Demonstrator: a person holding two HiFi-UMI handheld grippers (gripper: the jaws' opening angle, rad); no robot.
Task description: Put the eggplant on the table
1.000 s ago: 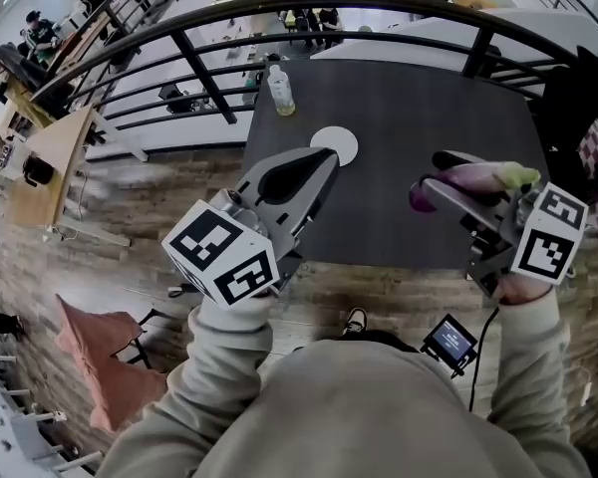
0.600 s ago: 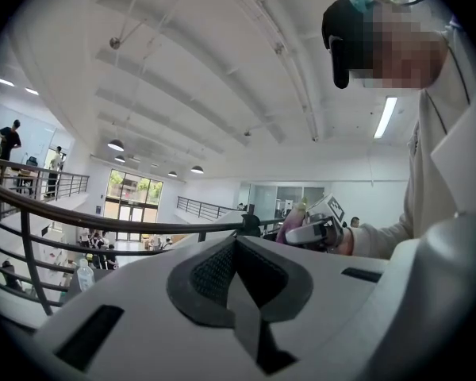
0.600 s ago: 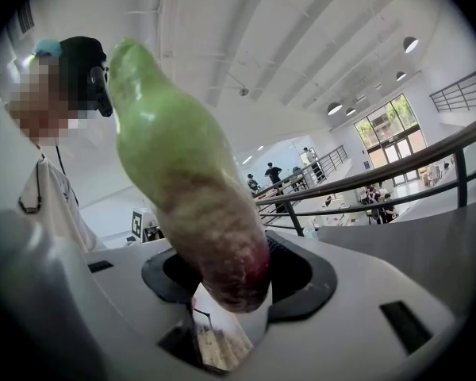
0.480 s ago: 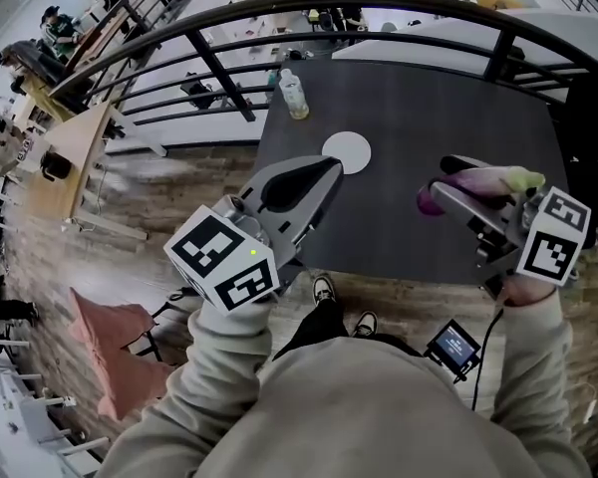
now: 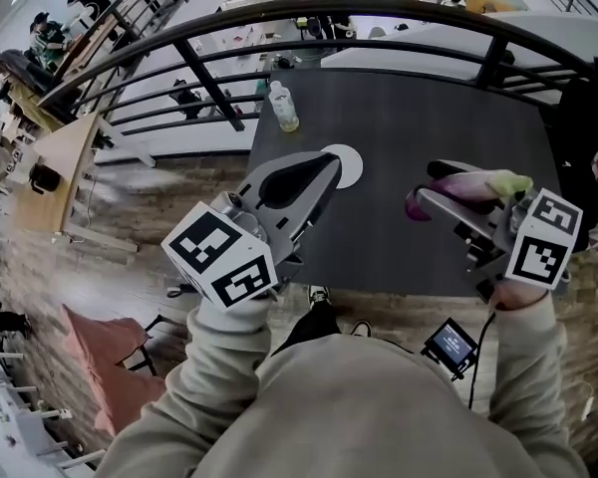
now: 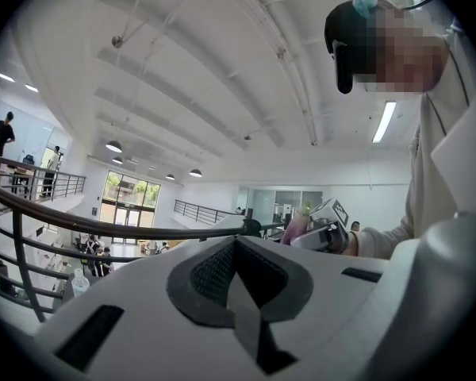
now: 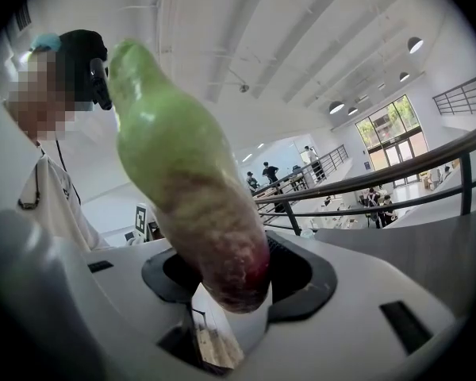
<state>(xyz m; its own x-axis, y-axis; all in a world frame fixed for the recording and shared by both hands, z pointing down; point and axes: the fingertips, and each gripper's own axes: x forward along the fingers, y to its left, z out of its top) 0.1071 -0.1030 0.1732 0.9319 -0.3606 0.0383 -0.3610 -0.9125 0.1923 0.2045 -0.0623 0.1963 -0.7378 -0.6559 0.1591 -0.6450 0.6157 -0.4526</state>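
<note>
Vs a sec ago, both grippers sit further in over the desk. Its near edge now lies lower in the head view, and the left gripper tip now overlaps the white disc, which earlier lay clear ahead of it. Grip on the eggplant is unchanged.

Left gripper: fingers pressed together, nothing btw them. The left gripper view shows the dark pads meeting in a closed seam. It points roughly level, over the desk's left-ctr part.

Right gripper: fingers spread wide and pinching the eggplant, which lies lengthwise btw them. The purple end pokes out past the fingertips, and the green end points back toward the marker cube. In the right gripper view the eggplant fills the gap btw the pads, green end nearest the camera.

The eggplant is held up over the right part of the desk, not resting on it.

A clear plastic bottle stands upright near the desk's far-left corner, well apart from both grippers. A dark curved railing runs behind the desk, w/ people on the lower floor beyond.
</note>
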